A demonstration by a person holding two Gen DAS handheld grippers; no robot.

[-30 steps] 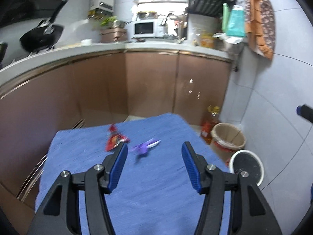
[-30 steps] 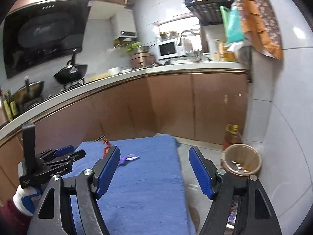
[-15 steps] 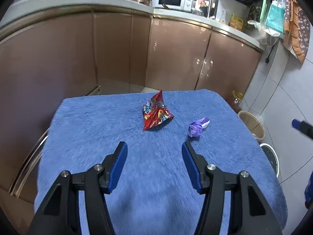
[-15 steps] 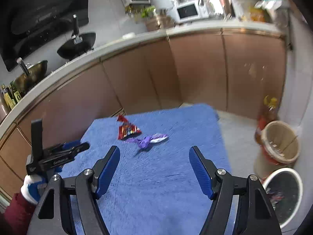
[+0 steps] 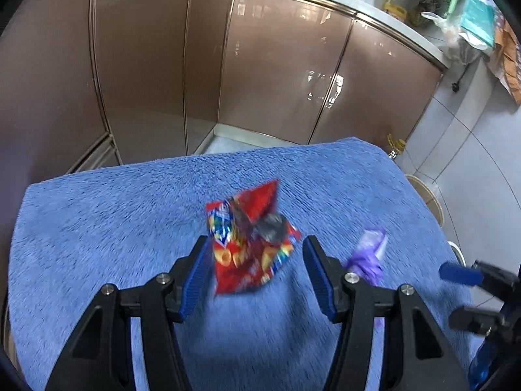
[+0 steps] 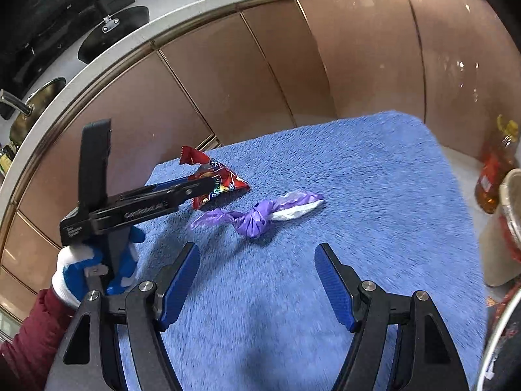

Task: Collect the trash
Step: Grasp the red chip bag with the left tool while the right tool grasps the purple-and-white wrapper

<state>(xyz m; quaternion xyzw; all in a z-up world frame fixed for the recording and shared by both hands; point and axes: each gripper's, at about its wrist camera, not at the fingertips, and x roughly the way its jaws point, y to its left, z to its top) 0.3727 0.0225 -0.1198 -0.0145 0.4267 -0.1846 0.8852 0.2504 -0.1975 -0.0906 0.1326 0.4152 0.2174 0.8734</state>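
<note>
Left gripper (image 5: 257, 259) jaws spread, straddling red snack wrapper (image 5: 250, 244) on blue towel (image 5: 97, 221) — right gripper (image 6: 257, 280) also spread, purple wrapper (image 6: 257, 216) at 12 o'clock.

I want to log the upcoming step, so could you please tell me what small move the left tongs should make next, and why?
Probably ease the left tongs slightly farther forward and down, then close. They are open, and the red snack wrapper on the blue towel sits between their blue pads, apparently not yet gripped. The purple wrapper lies apart, ahead of the open right tongs.
</note>
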